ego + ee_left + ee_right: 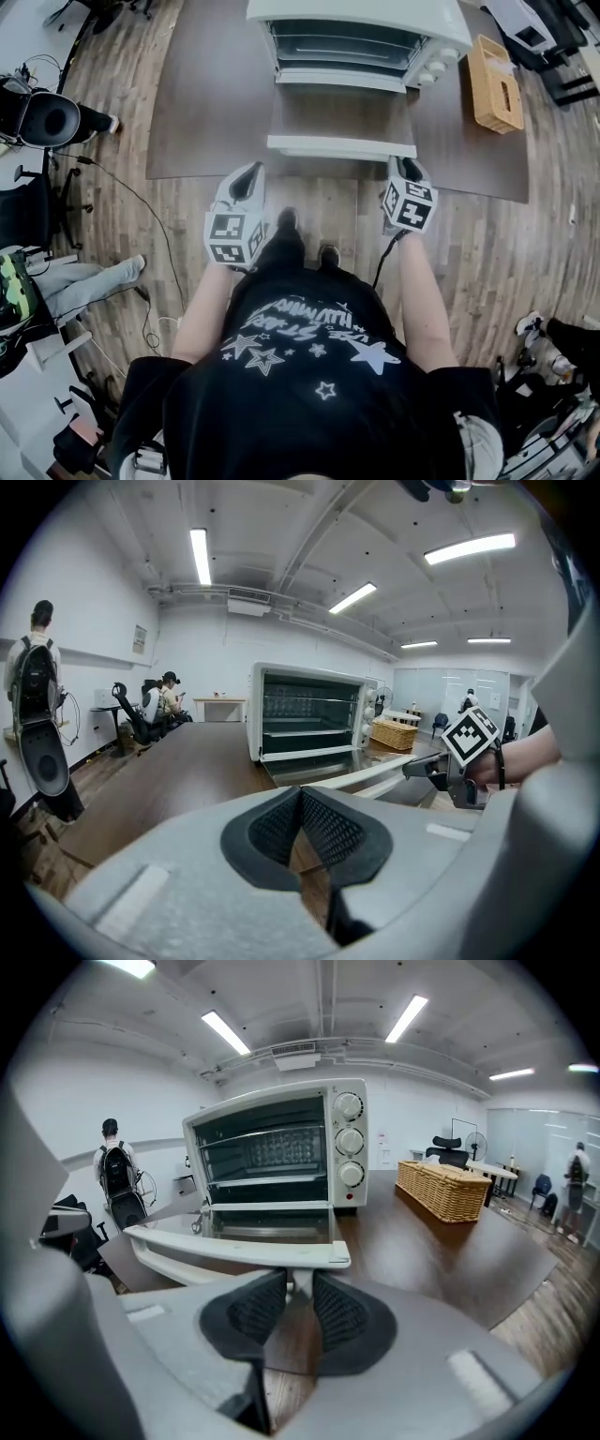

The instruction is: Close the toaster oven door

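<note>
Right tool [298, 1285] grips handle [234, 1246]; door [342, 114] level, handle crosswise.

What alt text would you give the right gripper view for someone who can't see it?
The right tongs clamp the right end of the white door handle of an open toaster oven. A wicker basket sits right of it on the dark table.
</note>
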Demonstrator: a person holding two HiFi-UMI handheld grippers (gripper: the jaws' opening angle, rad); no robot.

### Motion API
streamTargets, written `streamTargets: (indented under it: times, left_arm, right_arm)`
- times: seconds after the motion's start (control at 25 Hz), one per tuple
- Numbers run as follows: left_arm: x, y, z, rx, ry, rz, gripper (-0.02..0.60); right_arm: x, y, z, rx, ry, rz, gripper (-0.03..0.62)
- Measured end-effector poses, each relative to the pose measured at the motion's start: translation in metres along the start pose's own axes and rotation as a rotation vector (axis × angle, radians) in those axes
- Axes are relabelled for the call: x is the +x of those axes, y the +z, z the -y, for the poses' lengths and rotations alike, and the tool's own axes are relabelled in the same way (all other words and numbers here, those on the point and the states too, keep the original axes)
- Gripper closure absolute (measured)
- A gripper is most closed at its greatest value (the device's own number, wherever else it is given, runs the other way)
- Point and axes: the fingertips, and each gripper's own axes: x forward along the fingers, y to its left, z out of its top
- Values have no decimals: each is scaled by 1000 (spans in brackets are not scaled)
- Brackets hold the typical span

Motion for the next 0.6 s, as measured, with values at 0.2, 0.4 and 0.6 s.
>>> streamTargets:
  times: [0.2, 0.4, 0.6]
  left_arm:
    - [4, 11, -8, -1, -11, 20, 572]
    - [12, 17, -17, -16, -20, 27, 572]
    - [23, 26, -25, -16, -42, 42, 572]
  right_arm:
    - [-8, 15, 1, 41, -11, 24, 507]
    - [-16, 32, 1, 61, -27, 50, 510]
    - [-20, 47, 2, 77, -48, 60, 511]
